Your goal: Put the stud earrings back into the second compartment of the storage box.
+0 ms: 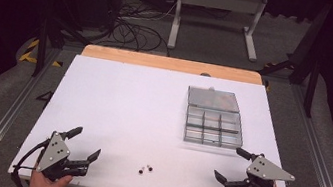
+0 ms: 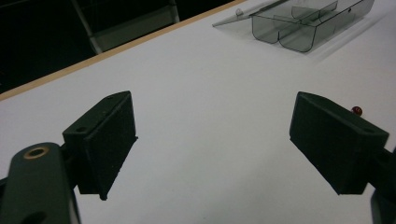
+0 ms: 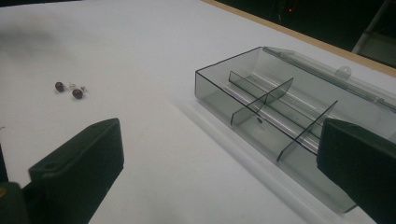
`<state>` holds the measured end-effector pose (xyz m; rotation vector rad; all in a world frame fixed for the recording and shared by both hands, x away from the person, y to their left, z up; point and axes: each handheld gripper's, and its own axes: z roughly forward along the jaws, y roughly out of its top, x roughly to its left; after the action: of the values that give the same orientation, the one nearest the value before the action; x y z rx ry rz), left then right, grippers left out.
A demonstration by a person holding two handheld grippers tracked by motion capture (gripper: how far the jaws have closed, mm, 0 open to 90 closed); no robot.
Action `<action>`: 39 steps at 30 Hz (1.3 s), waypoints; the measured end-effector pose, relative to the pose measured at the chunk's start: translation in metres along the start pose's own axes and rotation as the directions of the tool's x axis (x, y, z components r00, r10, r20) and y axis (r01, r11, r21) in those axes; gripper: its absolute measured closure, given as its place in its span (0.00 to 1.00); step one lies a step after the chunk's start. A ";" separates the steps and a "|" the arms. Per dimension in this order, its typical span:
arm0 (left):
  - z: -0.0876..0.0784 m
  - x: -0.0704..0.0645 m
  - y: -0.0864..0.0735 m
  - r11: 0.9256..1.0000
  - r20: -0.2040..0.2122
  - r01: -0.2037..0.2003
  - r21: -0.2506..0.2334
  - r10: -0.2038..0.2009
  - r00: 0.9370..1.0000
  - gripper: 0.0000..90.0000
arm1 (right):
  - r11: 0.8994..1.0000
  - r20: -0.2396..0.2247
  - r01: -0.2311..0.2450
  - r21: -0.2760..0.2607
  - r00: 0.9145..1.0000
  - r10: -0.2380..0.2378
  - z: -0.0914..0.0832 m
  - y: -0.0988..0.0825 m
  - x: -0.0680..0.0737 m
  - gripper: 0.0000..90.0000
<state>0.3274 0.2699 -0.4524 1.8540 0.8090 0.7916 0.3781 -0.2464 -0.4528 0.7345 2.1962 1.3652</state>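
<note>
Nearest the person's edge of the white bench, both hands rest low: the left claw and the right claw each stand spread and hold nothing. Between them, just in from that front edge, lie two small dark-red beads, perhaps earrings on short studs, though they are too small to be sure. Nothing is picked up yet, so this looks like the approach; the next move likely calls for one claw to close finely on a single bead. Open bench lies all round them. Farther off to the right sits the clear compartment box, lid laid back, compartments apparently empty.
</note>
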 end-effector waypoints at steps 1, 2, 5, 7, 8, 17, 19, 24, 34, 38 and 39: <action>0.000 0.000 0.000 1.000 0.005 0.011 0.001 -0.011 1.000 0.17 | 1.000 0.000 0.000 0.000 1.000 0.000 0.000 0.000 0.000 0.02; 0.000 0.000 0.000 1.000 0.005 0.007 0.002 -0.007 1.000 0.17 | 1.000 -0.005 -0.001 -0.001 1.000 0.001 0.000 0.000 0.000 0.02; 0.000 0.000 0.000 1.000 0.007 0.008 0.000 -0.008 1.000 0.16 | 1.000 -0.011 0.001 0.001 1.000 -0.001 0.002 0.000 0.001 0.03; 0.000 0.000 0.000 1.000 0.003 0.011 -0.002 -0.011 1.000 0.16 | 1.000 -0.018 -0.002 0.004 1.000 0.002 0.004 0.000 0.001 0.03; 0.000 0.001 0.000 1.000 -0.002 0.000 -0.003 0.000 1.000 0.16 | 1.000 -0.018 -0.002 0.004 1.000 0.002 0.004 0.000 0.001 0.03; -0.001 0.000 0.000 1.000 -0.014 -0.006 -0.009 0.006 1.000 0.16 | 1.000 -0.020 0.004 0.025 1.000 -0.003 0.006 0.005 0.004 0.06; -0.001 0.000 0.000 1.000 -0.013 -0.005 -0.010 0.004 1.000 0.16 | 1.000 -0.025 0.002 0.029 1.000 -0.001 0.007 0.011 0.004 0.07; -0.001 0.001 0.000 1.000 -0.016 -0.013 -0.007 0.013 1.000 0.16 | 0.999 -0.059 -0.019 0.035 0.998 0.021 0.013 0.022 0.008 0.09; 0.000 -0.001 0.000 1.000 -0.016 -0.012 -0.001 0.012 1.000 0.16 | 0.998 -0.127 0.021 0.059 0.992 -0.014 0.034 0.048 0.024 0.11; -0.001 0.000 -0.001 1.000 -0.017 -0.008 -0.001 0.008 1.000 0.16 | 0.999 -0.158 0.014 0.050 0.987 -0.006 0.040 0.054 0.027 0.11; -0.001 0.000 -0.001 1.000 -0.017 -0.008 0.000 0.008 1.000 0.16 | 0.999 -0.170 0.013 0.046 0.985 -0.005 0.042 0.057 0.028 0.11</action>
<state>0.3268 0.2706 -0.4526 1.8532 0.8128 0.8130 0.3945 -0.1794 -0.4214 0.6448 2.3675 1.4228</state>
